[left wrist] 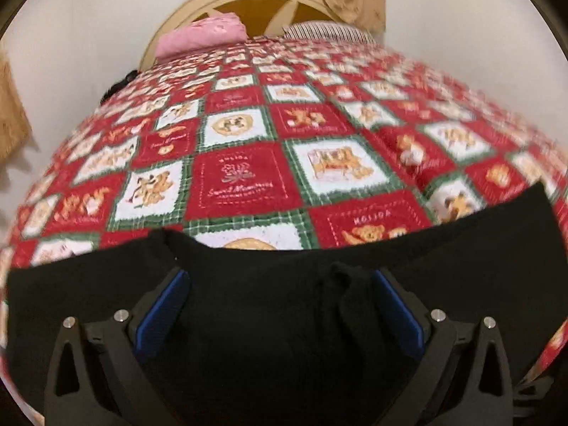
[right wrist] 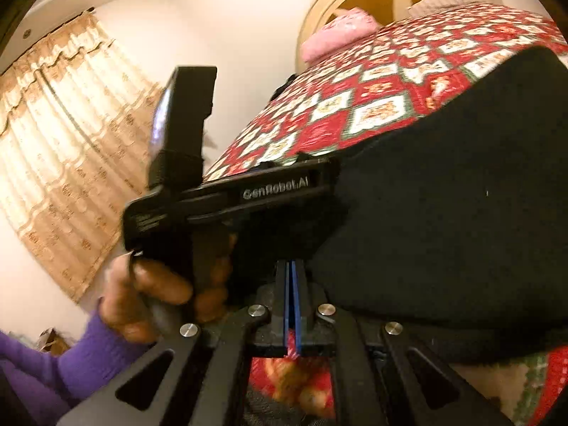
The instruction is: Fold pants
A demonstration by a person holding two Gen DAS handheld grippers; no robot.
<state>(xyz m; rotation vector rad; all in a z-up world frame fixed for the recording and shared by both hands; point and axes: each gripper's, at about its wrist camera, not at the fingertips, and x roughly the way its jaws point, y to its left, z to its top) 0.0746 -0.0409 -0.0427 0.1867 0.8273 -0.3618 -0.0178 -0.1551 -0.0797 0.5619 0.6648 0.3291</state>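
The right gripper (right wrist: 291,277) has its blue pads pressed together at the edge of the black pants (right wrist: 443,213) (whether cloth is pinched, I cannot tell). The left gripper (left wrist: 280,305) stands wide apart over the pants, which lie on the red patchwork quilt (left wrist: 248,135); beyond sits a pink pillow (left wrist: 202,35).

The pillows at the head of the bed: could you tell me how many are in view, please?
2. A pink pillow lies at the left by the headboard; a striped pillow lies to its right. Others may be hidden beyond the quilt.
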